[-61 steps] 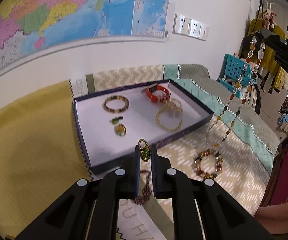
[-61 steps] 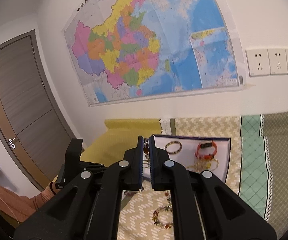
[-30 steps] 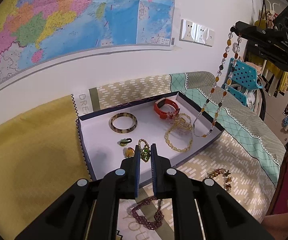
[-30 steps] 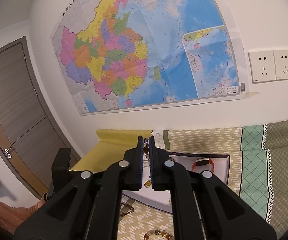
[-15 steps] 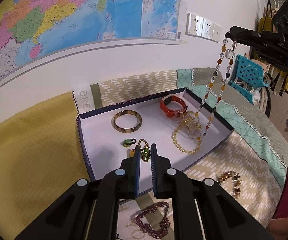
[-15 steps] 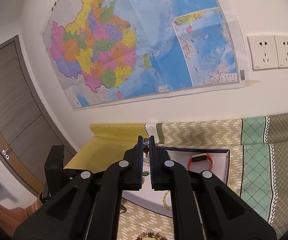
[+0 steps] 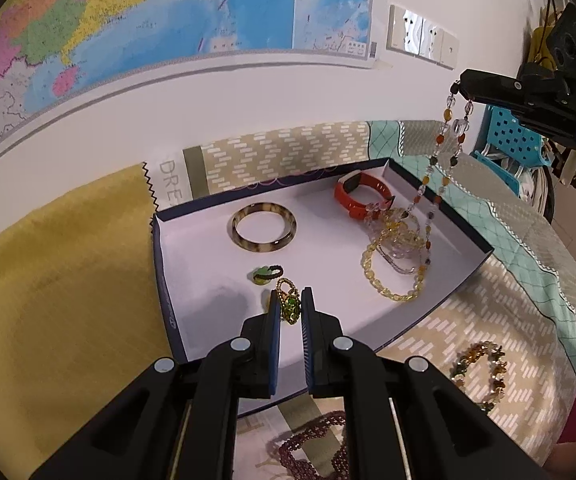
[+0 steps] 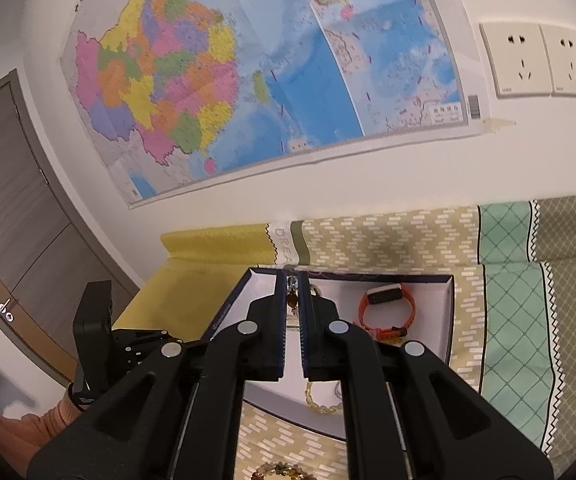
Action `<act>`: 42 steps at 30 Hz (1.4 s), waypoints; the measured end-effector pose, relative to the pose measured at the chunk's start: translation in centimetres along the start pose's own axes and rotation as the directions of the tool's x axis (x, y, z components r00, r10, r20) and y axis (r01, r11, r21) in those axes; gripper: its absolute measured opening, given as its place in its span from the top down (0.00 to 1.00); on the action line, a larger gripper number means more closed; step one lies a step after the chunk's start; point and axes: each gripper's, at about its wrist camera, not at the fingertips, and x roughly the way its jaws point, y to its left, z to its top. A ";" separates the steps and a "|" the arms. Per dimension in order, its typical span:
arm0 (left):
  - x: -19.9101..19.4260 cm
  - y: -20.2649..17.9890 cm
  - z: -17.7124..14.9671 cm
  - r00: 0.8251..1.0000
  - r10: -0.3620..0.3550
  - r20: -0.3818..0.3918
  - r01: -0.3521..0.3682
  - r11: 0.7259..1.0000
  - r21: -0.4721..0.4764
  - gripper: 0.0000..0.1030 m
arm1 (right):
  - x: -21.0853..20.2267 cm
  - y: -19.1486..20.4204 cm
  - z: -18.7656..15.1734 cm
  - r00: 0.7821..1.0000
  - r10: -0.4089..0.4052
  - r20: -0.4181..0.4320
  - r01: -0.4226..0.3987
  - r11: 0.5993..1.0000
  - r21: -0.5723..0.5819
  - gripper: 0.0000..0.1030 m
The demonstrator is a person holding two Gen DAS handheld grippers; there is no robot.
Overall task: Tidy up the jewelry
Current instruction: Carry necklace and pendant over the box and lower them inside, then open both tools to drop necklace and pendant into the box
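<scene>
Lowering beaded necklace [image 7: 436, 184] into box [image 7: 467, 236], lower loop now pooled inside; right tongs [image 8: 292, 300] pinching its top, left tongs [image 7: 289, 307] pinching green ring [image 7: 289, 307].

A colourful wall map [image 8: 256, 76] hangs beside white sockets [image 8: 543, 60], above a patchwork cloth [image 8: 511, 264]

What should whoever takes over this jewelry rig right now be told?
Left hand-held gripper: shut on the green-stone gold ring, above the box's near-left part.
Right hand-held gripper: shut on the long beaded necklace, whose lower end hangs down into the box's right side.
Already in the box: tortoiseshell bangle, orange band, yellow bead bracelet, small green ring.
Left: release both pieces; then box the multicolor bracelet and dark red bead strand, both on the cloth.
</scene>
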 end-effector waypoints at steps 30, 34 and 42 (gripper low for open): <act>4.3 1.1 -0.8 0.993 0.020 -0.114 -0.025 0.999 -0.045 0.91 | 5.8 -3.5 -4.9 0.983 -0.018 -0.180 0.031 0.997 0.072 0.94; 4.3 1.0 -0.8 0.994 0.027 -0.110 -0.032 0.999 -0.044 0.91 | 6.5 -3.8 -5.5 0.979 -0.019 -0.204 0.035 0.996 0.078 0.94; 4.1 1.0 -0.9 0.994 0.049 -0.098 -0.054 0.997 -0.053 0.82 | 7.6 -4.1 -6.4 0.970 -0.036 -0.239 0.058 0.995 0.084 0.92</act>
